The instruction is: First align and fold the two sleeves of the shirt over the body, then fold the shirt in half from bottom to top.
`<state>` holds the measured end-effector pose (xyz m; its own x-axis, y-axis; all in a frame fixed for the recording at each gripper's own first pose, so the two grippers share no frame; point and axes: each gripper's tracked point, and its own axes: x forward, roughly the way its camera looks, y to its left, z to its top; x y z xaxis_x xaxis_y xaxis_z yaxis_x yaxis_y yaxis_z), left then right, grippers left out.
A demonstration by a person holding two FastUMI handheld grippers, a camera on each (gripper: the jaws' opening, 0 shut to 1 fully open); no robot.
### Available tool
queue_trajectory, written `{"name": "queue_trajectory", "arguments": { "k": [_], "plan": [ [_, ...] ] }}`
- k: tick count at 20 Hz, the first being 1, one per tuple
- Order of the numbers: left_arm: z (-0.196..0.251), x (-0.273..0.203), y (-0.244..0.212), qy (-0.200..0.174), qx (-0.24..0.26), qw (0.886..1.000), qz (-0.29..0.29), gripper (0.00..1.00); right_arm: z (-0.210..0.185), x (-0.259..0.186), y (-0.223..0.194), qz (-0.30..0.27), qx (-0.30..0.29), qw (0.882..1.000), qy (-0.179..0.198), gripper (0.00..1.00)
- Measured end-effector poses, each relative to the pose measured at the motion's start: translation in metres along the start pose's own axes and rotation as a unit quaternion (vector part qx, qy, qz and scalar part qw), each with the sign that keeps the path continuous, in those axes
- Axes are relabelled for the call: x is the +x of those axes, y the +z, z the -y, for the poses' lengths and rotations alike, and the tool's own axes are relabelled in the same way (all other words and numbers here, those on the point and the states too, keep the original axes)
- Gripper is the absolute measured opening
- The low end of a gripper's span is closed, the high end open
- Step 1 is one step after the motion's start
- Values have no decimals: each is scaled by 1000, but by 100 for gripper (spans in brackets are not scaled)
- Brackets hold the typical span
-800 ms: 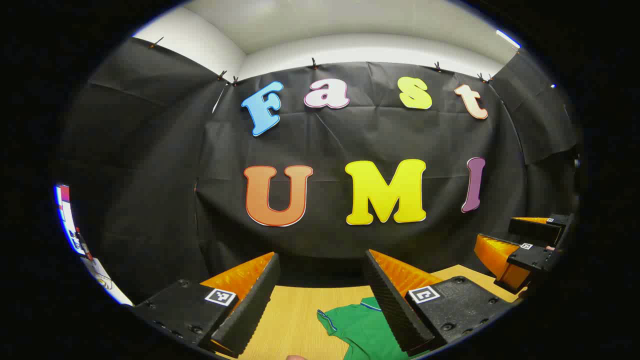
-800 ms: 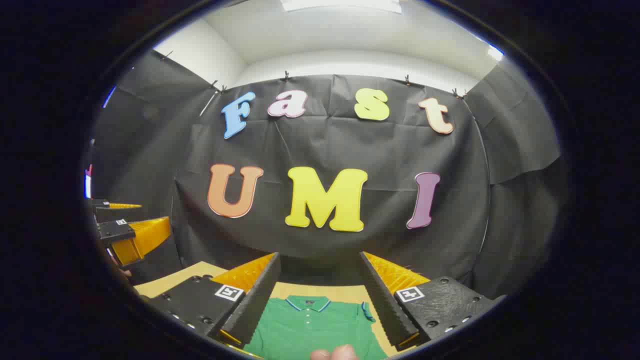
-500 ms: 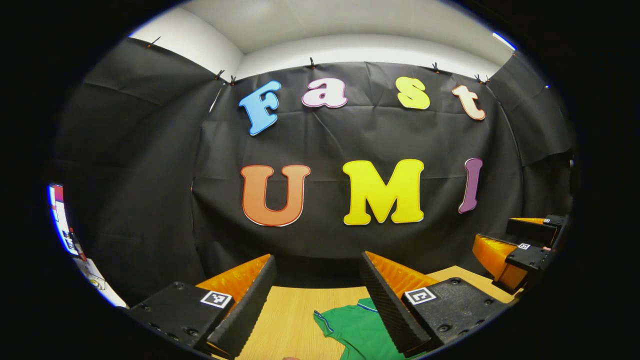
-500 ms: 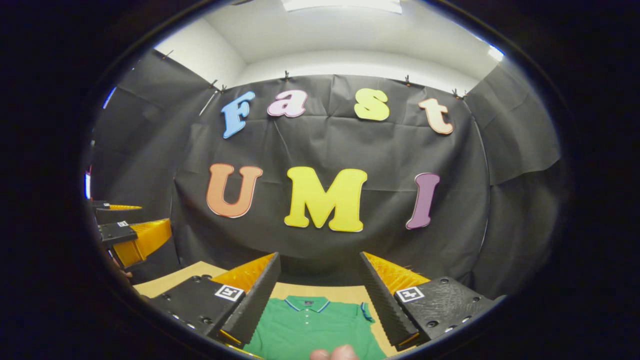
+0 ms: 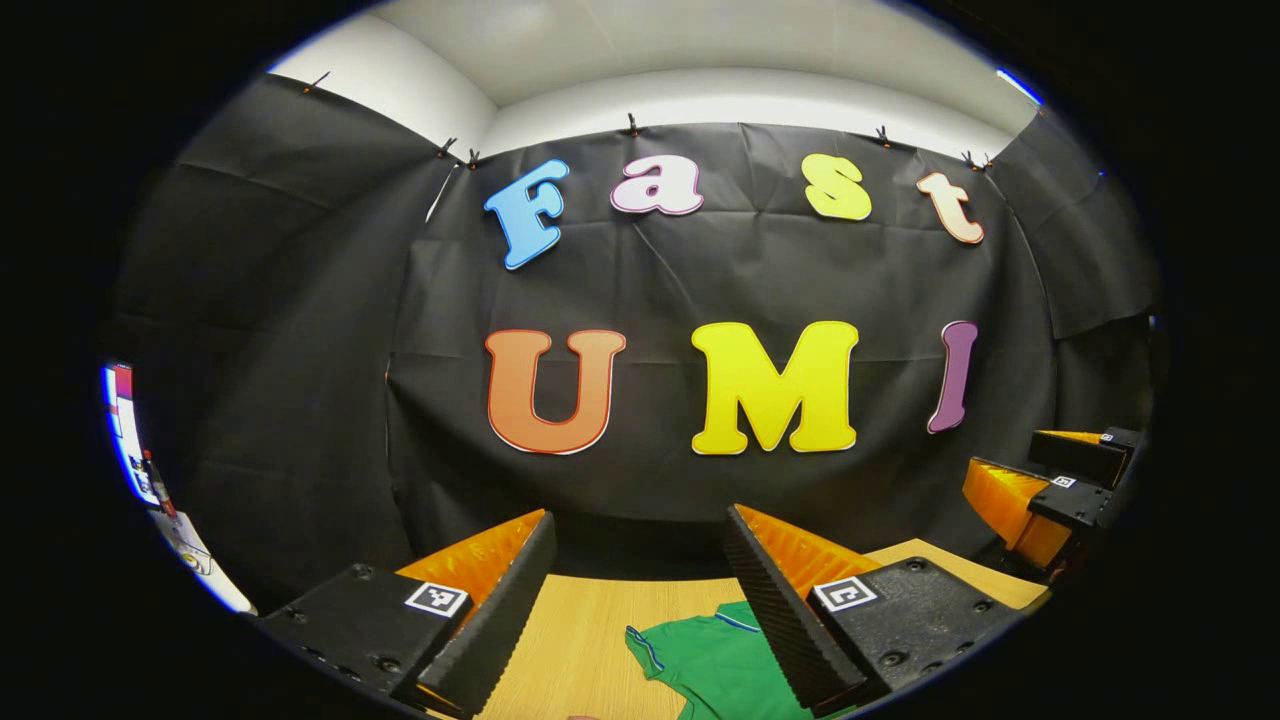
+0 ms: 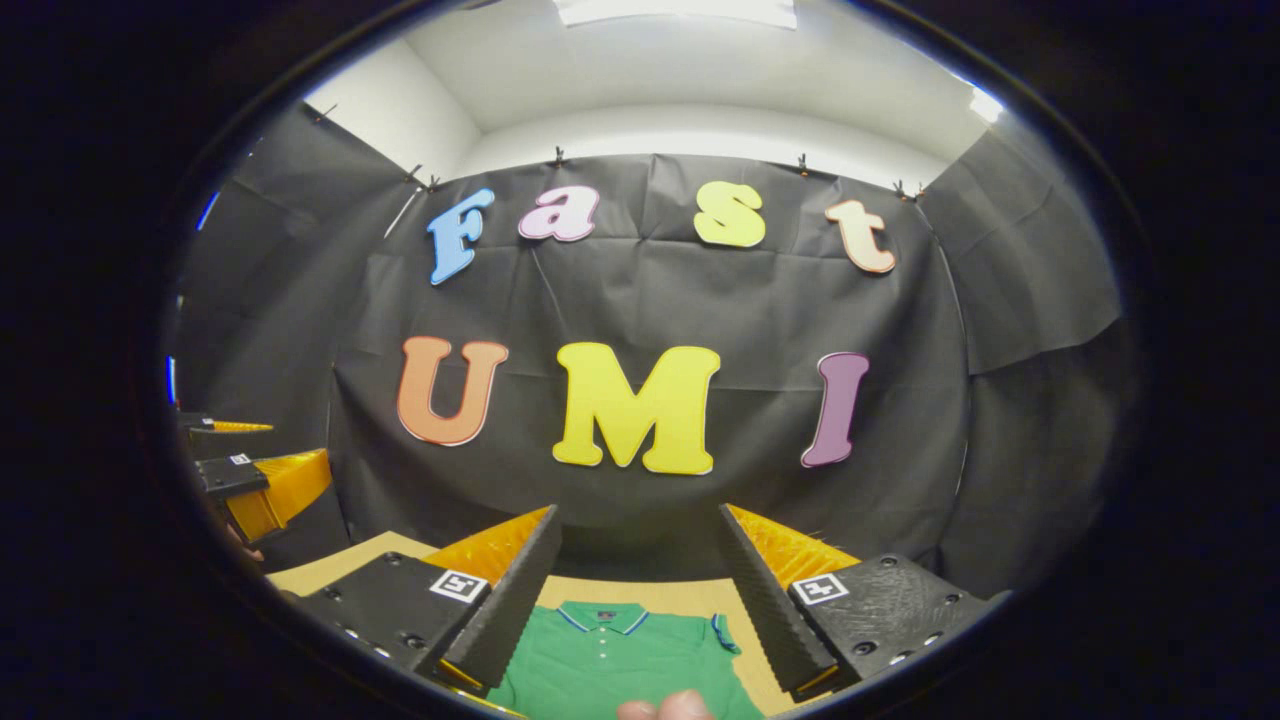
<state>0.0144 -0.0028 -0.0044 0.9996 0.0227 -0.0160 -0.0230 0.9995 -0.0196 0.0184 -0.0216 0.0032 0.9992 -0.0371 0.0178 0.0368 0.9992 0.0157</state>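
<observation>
— Right, what's around the two grippers?

— One green polo shirt (image 6: pixel 620 660) lies flat on a wooden table (image 5: pixel 580 630), collar toward the black cloth wall (image 5: pixel 700 280). Beyond the cloth stand a white wall and ceiling, with one ceiling light (image 6: pixel 680 10) at the top of the right gripper view.

— What stands in the way?

— In the left gripper view, the left gripper (image 5: pixel 640 560) has its right finger covering part of the shirt, so one sleeve and a stretch of collar show between the fingers. The right gripper (image 6: pixel 635 555) frames the collar, the button placket and both shoulders.

— And the tongs?

— Both released: each pair of fingers is spread wide with nothing between them, held above the table and clear of the shirt.

— Anything one view adds?

— The right gripper view has a fingertip (image 6: pixel 665 706) at its bottom edge. Each view also catches the other gripper off to its side, so two grippers, one shirt.
</observation>
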Motion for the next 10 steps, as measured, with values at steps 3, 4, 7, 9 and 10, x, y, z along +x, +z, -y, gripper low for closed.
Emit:
{"name": "queue_trajectory", "arguments": {
  "k": [3,4,7,9,10],
  "plan": [
    [0,5,-3,5,-1,1000,-5,100,5,3,-6,-10,-3,1000,-3,96],
    [1,5,-5,6,-2,1000,-7,100,8,5,-9,-14,-1,1000,-5,95],
    [4,7,-7,6,-4,1000,-12,100,15,8,-16,-24,-1,1000,-7,96],
    [8,8,-9,8,0,1000,-13,100,19,11,-20,-29,1,1000,-7,96],
    [11,9,-10,8,1,1000,-14,100,21,13,-23,-33,3,999,-6,96]
  ]
}}
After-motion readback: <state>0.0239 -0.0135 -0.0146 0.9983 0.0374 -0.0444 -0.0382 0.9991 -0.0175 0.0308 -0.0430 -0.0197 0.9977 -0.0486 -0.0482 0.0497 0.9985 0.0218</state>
